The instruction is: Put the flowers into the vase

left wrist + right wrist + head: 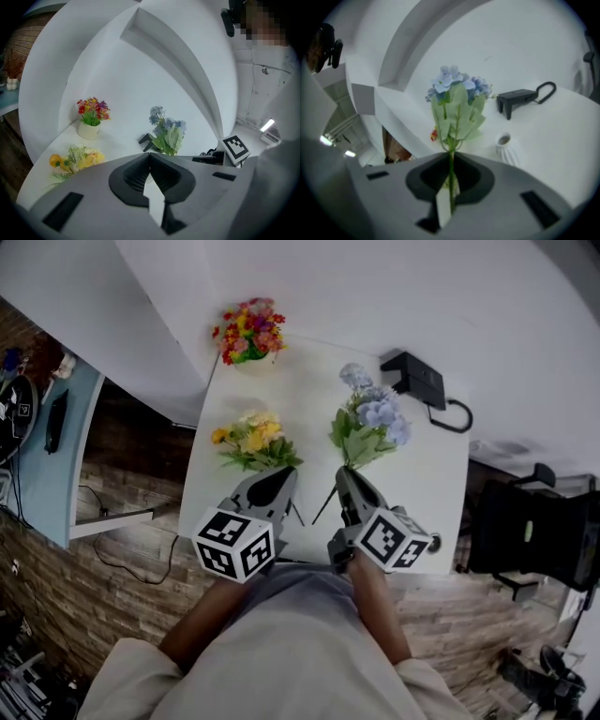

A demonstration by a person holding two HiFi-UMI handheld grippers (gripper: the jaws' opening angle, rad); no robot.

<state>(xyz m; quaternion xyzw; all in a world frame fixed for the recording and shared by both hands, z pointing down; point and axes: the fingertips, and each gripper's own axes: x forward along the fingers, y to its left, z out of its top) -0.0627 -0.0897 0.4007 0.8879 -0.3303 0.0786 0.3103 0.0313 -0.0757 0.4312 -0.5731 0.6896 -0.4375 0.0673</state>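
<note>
Two grey grippers sit closest. The left gripper point(150, 157) is pinched shut with nothing visible between its jaws. The right gripper point(451, 157) clamps the thin green stem of one blue paper-leafed flower bunch point(457, 101), blossoms upright. There are three bunches in all: the blue one, a yellow one point(248, 439) just ahead of the left jaws, and a red mixed one point(250, 331) potted at the white table's point(309, 371) far corner. One white ribbed vase point(507, 150) stands beyond the right jaws, to their right, and one black device point(414, 377) lies farther back.

On the table point(309, 442), potted flowers point(249, 331) stand behind the left bouquet point(251, 439), right bouquet point(370, 423) alongside.
</note>
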